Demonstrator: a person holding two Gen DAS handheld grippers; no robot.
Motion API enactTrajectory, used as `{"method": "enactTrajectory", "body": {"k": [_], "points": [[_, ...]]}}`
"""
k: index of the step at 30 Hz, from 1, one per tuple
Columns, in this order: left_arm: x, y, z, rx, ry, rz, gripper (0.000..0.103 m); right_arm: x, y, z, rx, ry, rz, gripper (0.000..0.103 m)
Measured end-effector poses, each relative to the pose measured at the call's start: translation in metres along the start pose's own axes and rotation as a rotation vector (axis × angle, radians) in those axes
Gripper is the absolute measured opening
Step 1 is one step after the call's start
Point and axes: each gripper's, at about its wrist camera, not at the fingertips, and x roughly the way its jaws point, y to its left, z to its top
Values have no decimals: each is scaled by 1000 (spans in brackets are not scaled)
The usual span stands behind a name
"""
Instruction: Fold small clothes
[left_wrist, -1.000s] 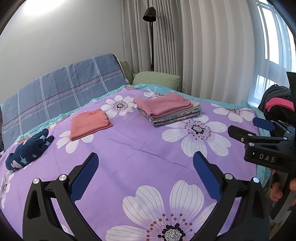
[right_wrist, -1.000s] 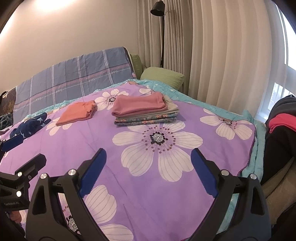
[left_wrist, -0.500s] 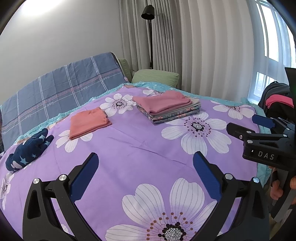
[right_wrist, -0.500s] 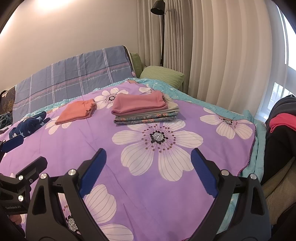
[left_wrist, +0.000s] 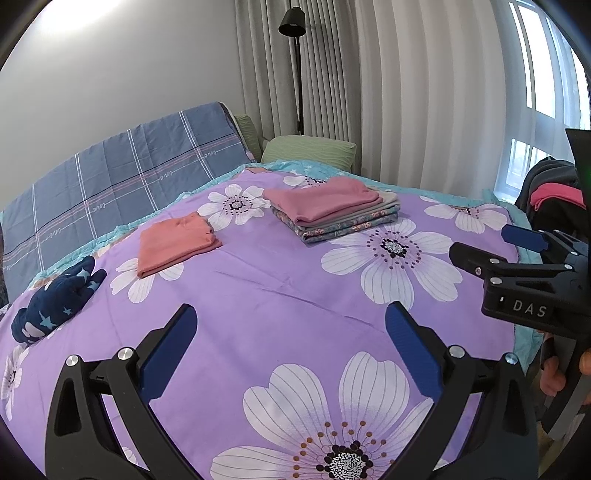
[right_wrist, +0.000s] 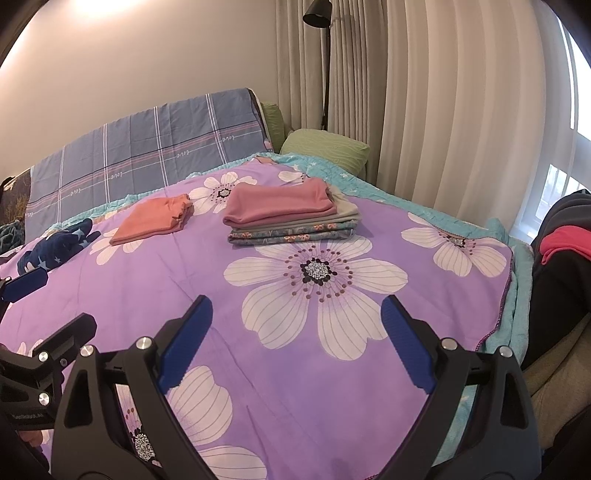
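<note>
A stack of folded clothes (left_wrist: 332, 210) (right_wrist: 291, 218) with a pink piece on top rests on the purple flowered bedspread (left_wrist: 266, 295) (right_wrist: 229, 280). Left of the stack lies a folded salmon garment (left_wrist: 173, 245) (right_wrist: 151, 219). A crumpled navy star-print garment (left_wrist: 55, 297) (right_wrist: 59, 245) sits at the far left. My left gripper (left_wrist: 291, 332) hovers open over the near part of the bed, holding nothing. My right gripper (right_wrist: 297, 325) is open too, empty, and appears at the right edge of the left wrist view (left_wrist: 491, 247).
A blue plaid cover (left_wrist: 110, 184) and green pillows (left_wrist: 310, 151) lie at the head of the bed. Curtains and a black floor lamp (left_wrist: 293, 66) stand behind. Dark clothes with a pink piece (right_wrist: 565, 240) are piled at the right bedside.
Both grippers have drifted slightly, so the bed sits a little lower and nearer in view. The clothes have not moved and both grippers stay open.
</note>
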Motion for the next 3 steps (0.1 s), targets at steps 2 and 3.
{"method": "enactTrajectory", "body": {"k": [2,3], "points": [[0,0,0,0,0,1,102,0,0,0,0,1,0,94],[0,0,0,0,0,2,102,1,0,-1,0,1,1,94]]}}
